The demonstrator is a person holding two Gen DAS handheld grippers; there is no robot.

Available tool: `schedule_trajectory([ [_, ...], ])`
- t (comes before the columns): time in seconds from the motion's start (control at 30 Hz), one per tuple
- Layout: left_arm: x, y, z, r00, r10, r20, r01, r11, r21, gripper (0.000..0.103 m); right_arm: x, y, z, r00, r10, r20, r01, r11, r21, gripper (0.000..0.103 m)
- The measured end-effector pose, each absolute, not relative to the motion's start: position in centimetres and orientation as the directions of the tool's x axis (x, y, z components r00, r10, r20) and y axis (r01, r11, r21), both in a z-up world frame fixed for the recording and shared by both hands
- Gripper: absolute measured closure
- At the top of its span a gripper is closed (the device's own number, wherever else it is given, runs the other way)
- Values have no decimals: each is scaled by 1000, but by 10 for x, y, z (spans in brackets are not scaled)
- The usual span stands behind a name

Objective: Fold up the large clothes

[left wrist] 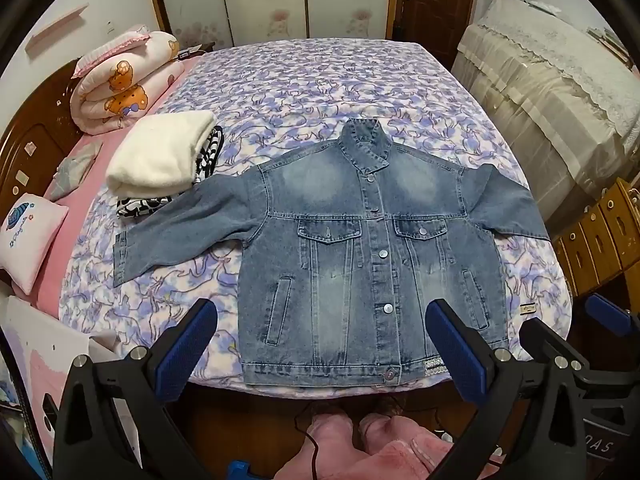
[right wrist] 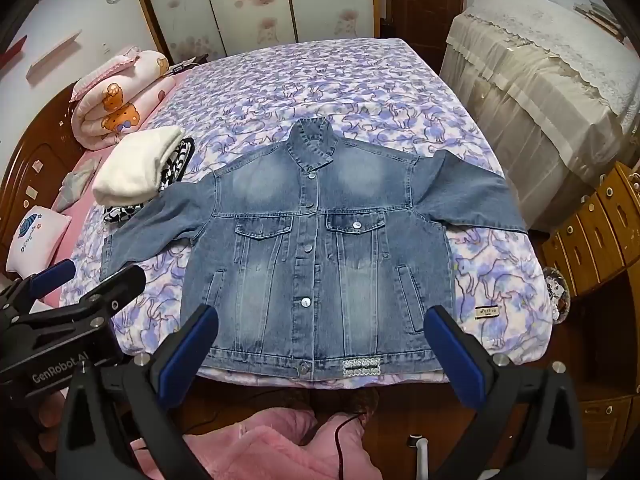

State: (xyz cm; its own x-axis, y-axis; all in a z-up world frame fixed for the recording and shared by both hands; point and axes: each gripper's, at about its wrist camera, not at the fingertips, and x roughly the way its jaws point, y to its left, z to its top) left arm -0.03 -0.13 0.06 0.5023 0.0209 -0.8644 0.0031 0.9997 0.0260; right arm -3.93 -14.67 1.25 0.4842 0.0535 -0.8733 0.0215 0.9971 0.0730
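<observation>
Denim jacket (left wrist: 356,256) is laid out flat, front side up and buttoned, near the foot edge of the bed (left wrist: 304,80), collar pointing away from you and both sleeves spread out to the sides. Nothing's folded yet as far as I can tell, so you're right at the start of the job. Your left tool (left wrist: 320,344) hangs above the hem with its blue pads spread wide and nothing between them, and your right tool (right wrist: 320,344) is the same: wide open, empty, not touching the cloth. Best guess for the first move is bringing a sleeve across the chest, so you'd want to get down to a cuff, pinch just the denim and not the purple blanket (right wrist: 500,276) under it. Heads up, the sleeve on the left side of both views lies close to that stack of folded clothes (left wrist: 164,160), so lift it clear instead of dragging. Denim's stiff, so it should hold a crease fine.
</observation>
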Motion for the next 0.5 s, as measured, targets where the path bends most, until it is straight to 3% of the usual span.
schedule_trajectory([
  [0.5,0,-1,1,495,8,-869,4,1000,11,0,-35,-148,12,473,52,-880,22,997,71,0],
])
